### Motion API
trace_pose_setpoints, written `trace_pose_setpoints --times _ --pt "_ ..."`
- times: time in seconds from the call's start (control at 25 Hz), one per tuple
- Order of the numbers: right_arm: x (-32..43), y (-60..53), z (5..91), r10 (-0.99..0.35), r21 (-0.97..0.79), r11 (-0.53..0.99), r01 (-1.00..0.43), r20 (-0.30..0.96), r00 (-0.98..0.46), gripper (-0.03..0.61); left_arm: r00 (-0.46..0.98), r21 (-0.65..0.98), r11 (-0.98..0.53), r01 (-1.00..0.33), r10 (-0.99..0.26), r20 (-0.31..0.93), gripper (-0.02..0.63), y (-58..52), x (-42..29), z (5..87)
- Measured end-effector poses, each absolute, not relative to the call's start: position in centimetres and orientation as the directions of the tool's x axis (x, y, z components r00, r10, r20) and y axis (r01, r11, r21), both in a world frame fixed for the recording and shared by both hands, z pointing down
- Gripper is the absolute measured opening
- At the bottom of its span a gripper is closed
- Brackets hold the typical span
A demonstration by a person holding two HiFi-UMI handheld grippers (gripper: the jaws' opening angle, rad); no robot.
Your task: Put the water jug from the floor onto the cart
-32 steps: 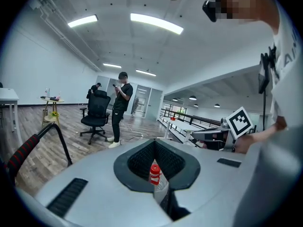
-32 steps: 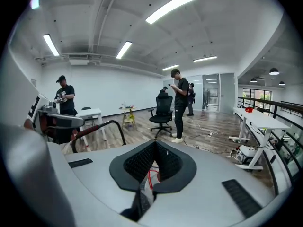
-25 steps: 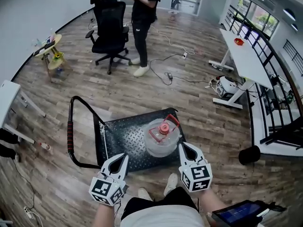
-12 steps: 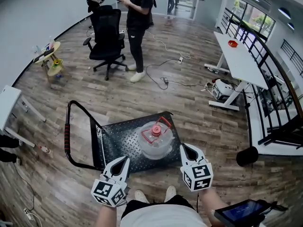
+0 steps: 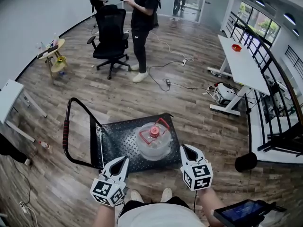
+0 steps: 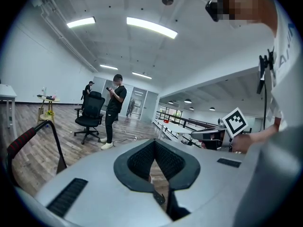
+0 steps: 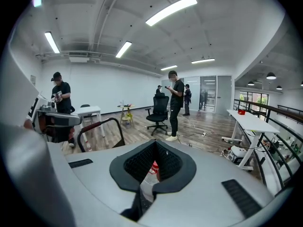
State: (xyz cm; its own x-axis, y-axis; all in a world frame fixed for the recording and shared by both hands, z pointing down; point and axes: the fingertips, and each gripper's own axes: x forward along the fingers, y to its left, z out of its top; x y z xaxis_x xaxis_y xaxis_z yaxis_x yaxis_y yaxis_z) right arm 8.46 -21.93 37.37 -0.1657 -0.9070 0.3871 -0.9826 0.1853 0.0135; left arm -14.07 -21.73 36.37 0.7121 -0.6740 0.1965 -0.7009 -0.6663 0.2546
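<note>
Surface and material notes, cart area
Smooth clear plastic water jug (image 5: 147,148) with a red plastic cap; cart (image 5: 118,141) deck of dark tread-pattern metal with a slight sheen (red handle grip looks rubbery); floor (image 5: 203,112) of satin wood-grain planks; left gripper (image 5: 124,159) and right gripper (image 5: 184,147) have matt grey plastic shells and black textured pads.

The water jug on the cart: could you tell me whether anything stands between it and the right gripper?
Nothing visible does. The water jug stands on the cart, and only bare deck shows between it and the right gripper, whose jaws are shut and empty.
</note>
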Motion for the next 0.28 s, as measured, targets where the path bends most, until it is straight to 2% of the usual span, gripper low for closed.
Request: trace_pose_setpoints --times 0.28 --pt "8.21 -22.28 37.31 -0.904 0.024 0.203 -0.979 0.389 -0.178 0.000 0.708 0.196 -0.680 -0.706 -0.673 0.215 0.000 -21.85 -13.64 36.22"
